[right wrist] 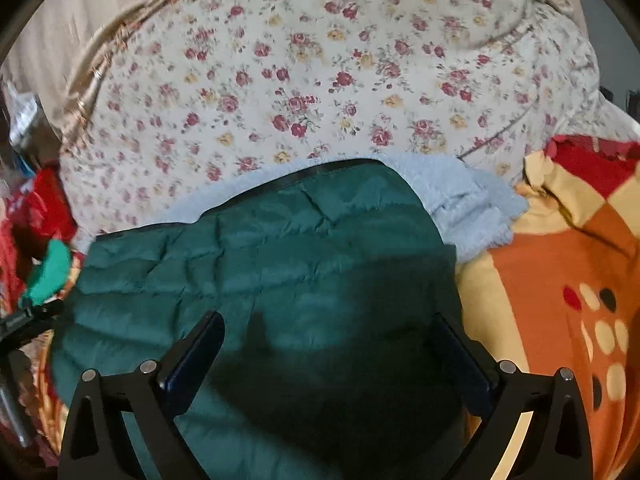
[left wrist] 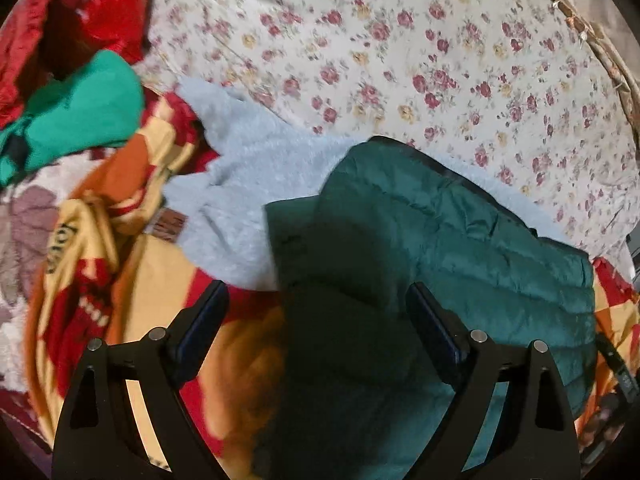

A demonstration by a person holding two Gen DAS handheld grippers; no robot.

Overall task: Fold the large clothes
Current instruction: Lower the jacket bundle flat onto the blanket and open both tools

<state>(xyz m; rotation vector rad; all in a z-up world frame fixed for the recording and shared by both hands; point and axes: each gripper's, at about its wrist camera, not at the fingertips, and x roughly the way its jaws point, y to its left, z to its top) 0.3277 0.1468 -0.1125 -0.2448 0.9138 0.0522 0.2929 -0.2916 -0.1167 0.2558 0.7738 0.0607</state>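
The dark green jacket (left wrist: 460,248) lay on the bed over a pale blue fleece (left wrist: 248,184), directly beneath both tools. The left hand-held gripper (left wrist: 316,300) hovered over its left edge, fingers spread apart and empty. The right hand-held gripper (right wrist: 328,332) pointed down over its middle, likewise spread apart.

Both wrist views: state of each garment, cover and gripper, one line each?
Dark green puffer jacket: folded, lying on the fleece.
Light blue fleece: spread under the jacket.
Bright green garment: crumpled, unfolded.
Red garment: bunched, unfolded.
Floral quilt: spread behind.
Orange patterned blanket: rumpled.
Left gripper: open, holding nothing.
Right gripper: open, holding nothing.
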